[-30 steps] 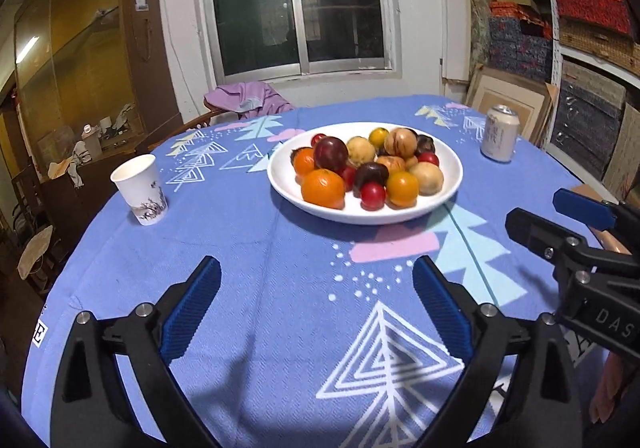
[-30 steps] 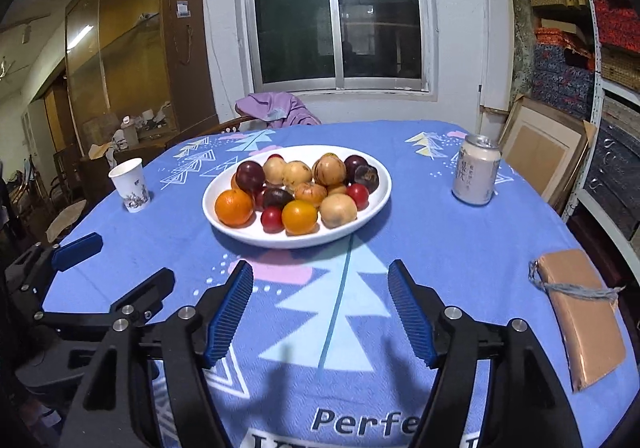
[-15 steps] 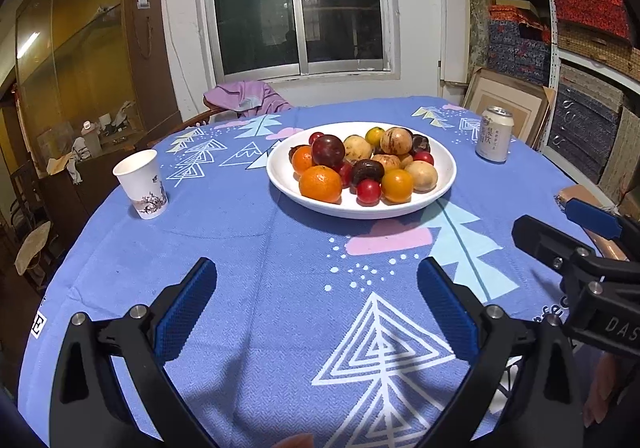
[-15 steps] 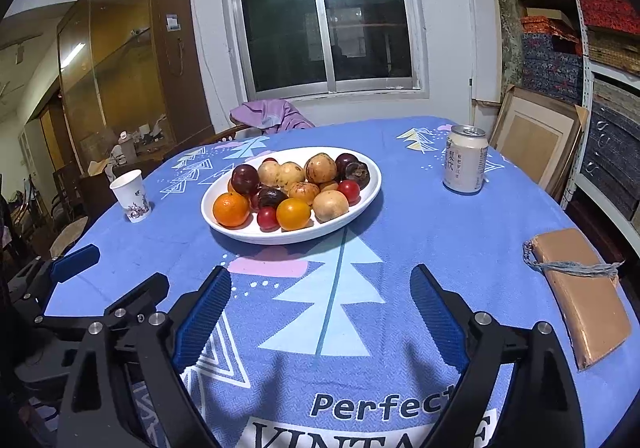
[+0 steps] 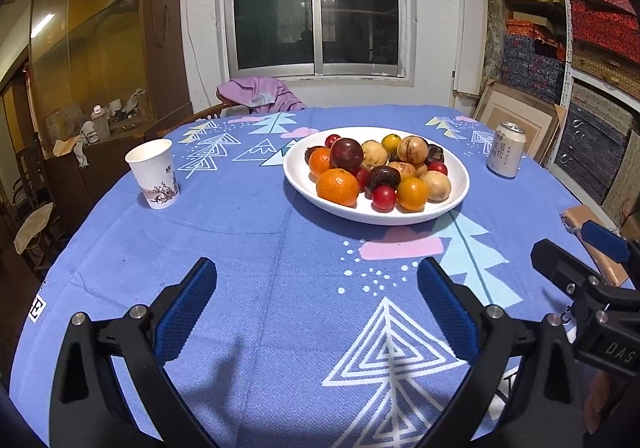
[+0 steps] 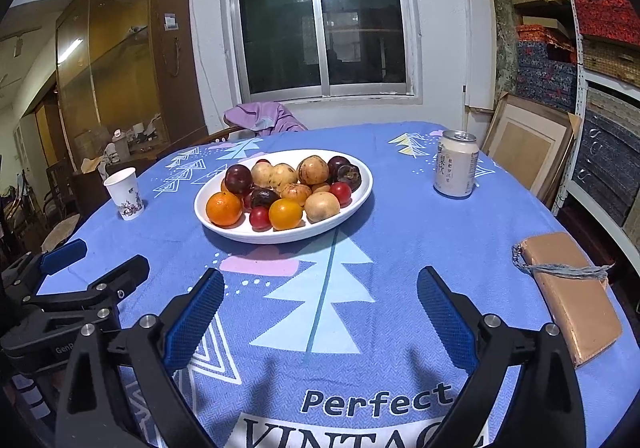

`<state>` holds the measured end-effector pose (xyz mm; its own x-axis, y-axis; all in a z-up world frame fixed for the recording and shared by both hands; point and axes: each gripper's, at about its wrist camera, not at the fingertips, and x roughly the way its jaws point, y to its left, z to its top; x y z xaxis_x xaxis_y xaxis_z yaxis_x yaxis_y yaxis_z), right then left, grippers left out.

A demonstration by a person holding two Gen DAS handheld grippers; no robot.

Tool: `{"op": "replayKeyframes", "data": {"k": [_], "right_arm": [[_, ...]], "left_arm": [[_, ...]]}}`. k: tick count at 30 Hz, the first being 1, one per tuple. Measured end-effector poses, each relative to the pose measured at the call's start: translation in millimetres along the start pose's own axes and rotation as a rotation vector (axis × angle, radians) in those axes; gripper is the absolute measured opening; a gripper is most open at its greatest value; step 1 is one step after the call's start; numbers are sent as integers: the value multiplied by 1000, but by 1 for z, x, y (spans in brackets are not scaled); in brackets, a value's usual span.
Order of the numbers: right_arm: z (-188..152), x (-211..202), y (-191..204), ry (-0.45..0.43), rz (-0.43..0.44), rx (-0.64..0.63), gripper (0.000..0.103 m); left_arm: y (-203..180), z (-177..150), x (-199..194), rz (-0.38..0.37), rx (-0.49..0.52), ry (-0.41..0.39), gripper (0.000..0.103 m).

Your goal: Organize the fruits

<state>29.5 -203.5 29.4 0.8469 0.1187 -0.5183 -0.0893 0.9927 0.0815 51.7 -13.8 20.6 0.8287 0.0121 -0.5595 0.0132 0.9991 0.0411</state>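
Note:
A white plate (image 5: 298,172) (image 6: 280,236) sits mid-table, heaped with fruits: an orange (image 5: 337,186) (image 6: 223,208) at its front left, a dark plum (image 5: 346,154), a small red fruit (image 5: 383,198) and tan round ones behind. My left gripper (image 5: 317,268) hovers open over the blue tablecloth, short of the plate, nothing between its pads. My right gripper (image 6: 320,276) is also short of the plate; its jaws are opening wide with nothing between them. The right gripper's fingers (image 5: 560,266) show at the left view's right edge, and the left gripper's fingers (image 6: 120,276) at the right view's left edge.
A paper cup (image 5: 154,174) (image 6: 124,194) stands left of the plate and a drink can (image 5: 505,150) (image 6: 456,164) to its right. A tan pouch (image 6: 572,296) lies near the table's right edge. A chair with purple cloth (image 5: 260,92) stands behind the table.
The right gripper's jaws have spread much wider apart. The left gripper has stayed open and in about the same place. The fruit has not moved.

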Motion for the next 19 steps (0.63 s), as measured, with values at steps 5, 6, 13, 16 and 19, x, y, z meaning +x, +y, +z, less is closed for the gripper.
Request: {"op": "replayKeyframes", "data": {"k": [5,6,13,16,19], "right_arm": [[0,0,1,-1,-1,-2,98],[0,0,1,-1,-2,-3,98],[0,0,1,-1,-1,-3,98],[0,0,1,0,-2,-7,98],[0,-1,1,-3,-3,-9,98]], "left_arm": [[-1,0,-1,14,8,-9,99],[-1,0,0,16,10,-9,99],[-2,-1,1,5,19,0,99],[-3,-1,2,0,20,4,99],[-2,0,3,0,13,5,99]]}}
